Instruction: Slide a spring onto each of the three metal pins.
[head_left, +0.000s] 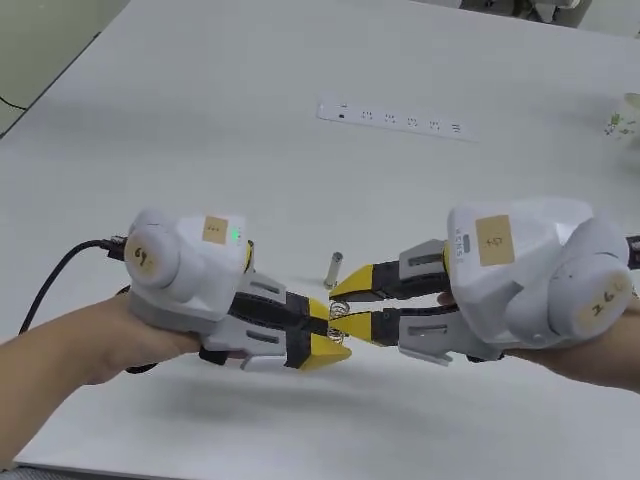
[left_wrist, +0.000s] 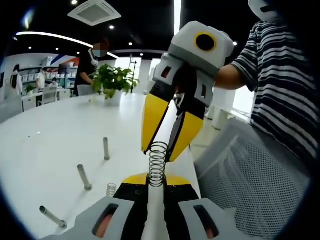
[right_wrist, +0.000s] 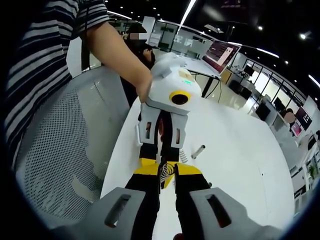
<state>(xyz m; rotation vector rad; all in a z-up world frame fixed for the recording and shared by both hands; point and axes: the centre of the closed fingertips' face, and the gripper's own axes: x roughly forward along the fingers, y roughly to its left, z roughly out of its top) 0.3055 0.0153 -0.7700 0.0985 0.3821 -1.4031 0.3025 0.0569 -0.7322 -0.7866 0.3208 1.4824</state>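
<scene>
Spring (left_wrist: 157, 165) sticks out from the left tongs (left_wrist: 156, 182), whose jaws are clenched on its base, clear of the table (left_wrist: 45, 145). Facing them tip to tip, the right tongs (left_wrist: 160, 151) have their jaws a little apart on either side of the spring's free end; whether they press it I cannot tell. Three pins (left_wrist: 84, 177) sit on the table well to one side, a second spring (left_wrist: 111, 189) just beside the middle one.

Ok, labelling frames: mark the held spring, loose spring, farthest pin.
held spring (left_wrist: 158, 164), left gripper view, middle coils.
loose spring (left_wrist: 111, 189), left gripper view, its coils.
farthest pin (left_wrist: 106, 148), left gripper view, mid shaft.
</scene>
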